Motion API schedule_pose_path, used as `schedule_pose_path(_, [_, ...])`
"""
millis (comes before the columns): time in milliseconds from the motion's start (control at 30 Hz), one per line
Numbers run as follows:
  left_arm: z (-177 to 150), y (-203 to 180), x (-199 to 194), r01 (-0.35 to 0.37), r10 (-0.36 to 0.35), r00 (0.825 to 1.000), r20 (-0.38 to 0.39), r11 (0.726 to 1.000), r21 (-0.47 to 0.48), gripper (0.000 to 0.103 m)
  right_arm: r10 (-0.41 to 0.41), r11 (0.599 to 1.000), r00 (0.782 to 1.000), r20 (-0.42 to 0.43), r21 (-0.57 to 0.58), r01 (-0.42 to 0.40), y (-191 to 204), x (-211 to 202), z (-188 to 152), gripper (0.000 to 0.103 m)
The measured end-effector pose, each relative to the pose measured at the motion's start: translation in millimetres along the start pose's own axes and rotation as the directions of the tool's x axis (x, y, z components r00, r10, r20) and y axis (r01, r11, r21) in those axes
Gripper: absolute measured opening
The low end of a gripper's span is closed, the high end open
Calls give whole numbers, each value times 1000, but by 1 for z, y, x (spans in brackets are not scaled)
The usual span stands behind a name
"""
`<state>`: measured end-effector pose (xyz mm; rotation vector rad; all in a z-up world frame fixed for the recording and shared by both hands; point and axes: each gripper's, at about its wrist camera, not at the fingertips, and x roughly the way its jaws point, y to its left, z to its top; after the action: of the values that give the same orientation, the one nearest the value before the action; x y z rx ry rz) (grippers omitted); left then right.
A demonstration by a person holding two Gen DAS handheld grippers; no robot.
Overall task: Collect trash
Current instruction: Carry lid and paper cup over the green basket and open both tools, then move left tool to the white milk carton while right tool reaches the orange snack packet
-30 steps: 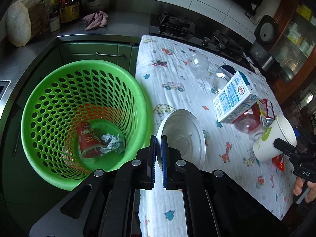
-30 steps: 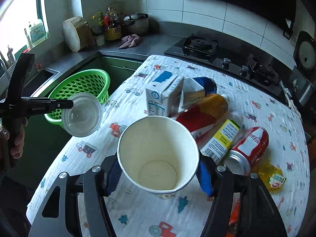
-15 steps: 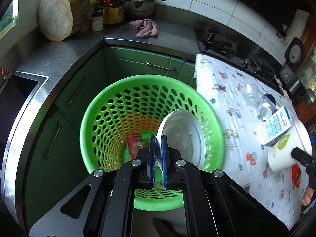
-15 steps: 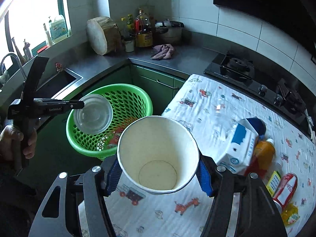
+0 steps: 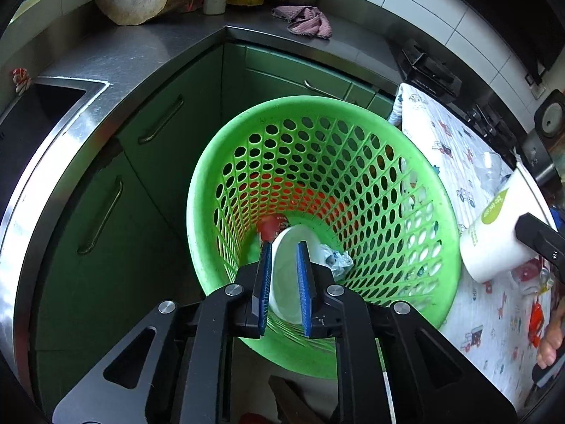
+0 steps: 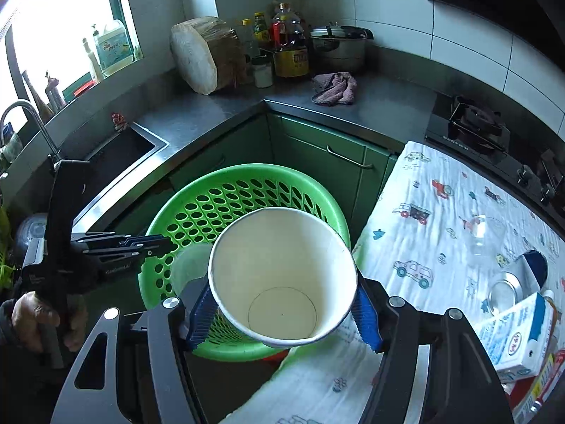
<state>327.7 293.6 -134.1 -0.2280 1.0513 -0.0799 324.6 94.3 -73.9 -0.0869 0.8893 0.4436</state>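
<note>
My left gripper (image 5: pixel 285 288) hangs over the green perforated basket (image 5: pixel 353 134) with its jaws open. The clear plastic lid (image 5: pixel 284 275) shows between and below the fingers, loose inside the basket, near a red cup (image 5: pixel 270 228) and crumpled paper (image 5: pixel 335 259). My right gripper (image 6: pixel 282 314) is shut on a white paper cup (image 6: pixel 282 275), held at the basket's (image 6: pixel 247 183) near right rim beside the table edge. The cup also shows in the left wrist view (image 5: pixel 494 240). The left gripper shows in the right wrist view (image 6: pixel 155 247).
The table with a printed cloth (image 6: pixel 441 212) holds a milk carton (image 6: pixel 519 332), a clear cup (image 6: pixel 483 235), a can (image 6: pixel 501 293) and other trash. Green cabinets (image 5: pixel 148 162), a steel counter, a sink (image 6: pixel 116 152) and a stove (image 6: pixel 473 123) surround the basket.
My left gripper moved over the basket, opened and let go of the clear lid, which dropped in. My right gripper carried the paper cup left to the basket's rim.
</note>
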Motion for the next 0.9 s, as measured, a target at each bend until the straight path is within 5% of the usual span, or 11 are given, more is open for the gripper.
schedule_pose_path(133, [-4, 11, -5, 6, -6, 1000, 13, 999, -37, 35, 14, 1000, 1000, -20, 19, -14, 5, 21, 9, 65])
schedule_pose_path(300, [-7, 18, -14, 5, -3, 1000, 27, 999, -46, 44, 10, 1000, 1000, -14, 17, -9, 9, 31, 13, 81])
schedule_pose_path(433, [-9, 20, -21, 0, 1, 999, 38, 999, -50, 48, 12, 1000, 1000, -2, 14, -12, 10, 28, 13, 84])
schedule_pose_path(900, [-16, -15, -41, 8, -6, 997, 71, 1000, -27, 72, -63, 998, 996, 59, 14, 62, -20, -47, -27, 89])
